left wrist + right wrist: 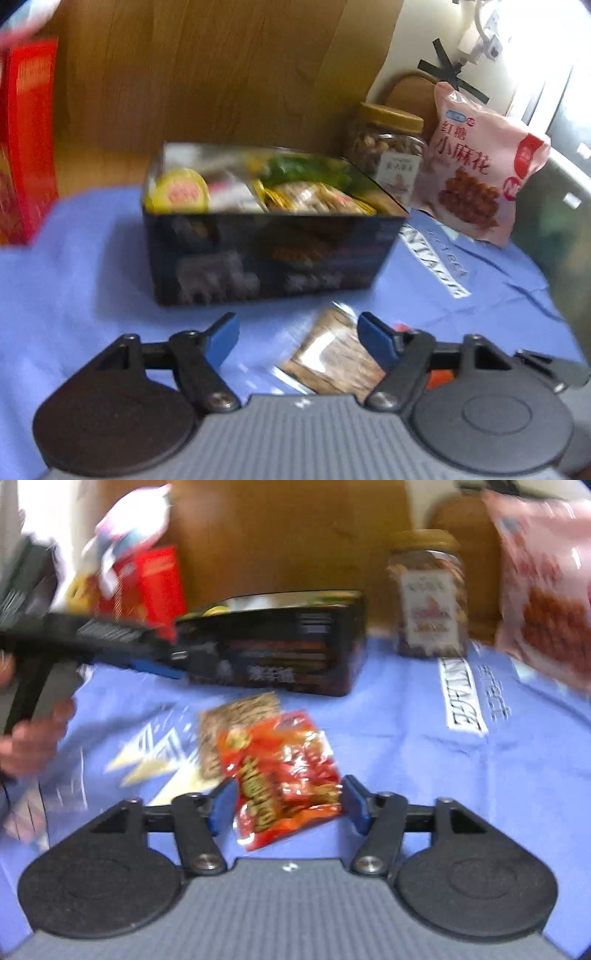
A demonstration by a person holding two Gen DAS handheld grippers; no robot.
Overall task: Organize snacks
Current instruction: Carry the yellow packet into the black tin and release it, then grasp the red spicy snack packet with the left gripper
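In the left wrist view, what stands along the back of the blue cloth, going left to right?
Red box → open black tin filled with snacks → nut jar with a tan lid → pink snack bag.

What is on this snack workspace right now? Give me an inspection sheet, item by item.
Surface: blue printed cloth covers the table.
Job's things: open dark tin already holds wrapped snacks; red snack packet and clear brown snack packet lie on the cloth in front of it, overlapping.
Clutter: nut jar with tan lid and pink snack bag stand right of the tin; red box to its left.
Grippers: left gripper open above the brown packet; right gripper open, fingers either side of the red packet, contact unclear.
Cables: white cable and plug on the wall, blurred.
Surroundings: wooden panel behind the tin.
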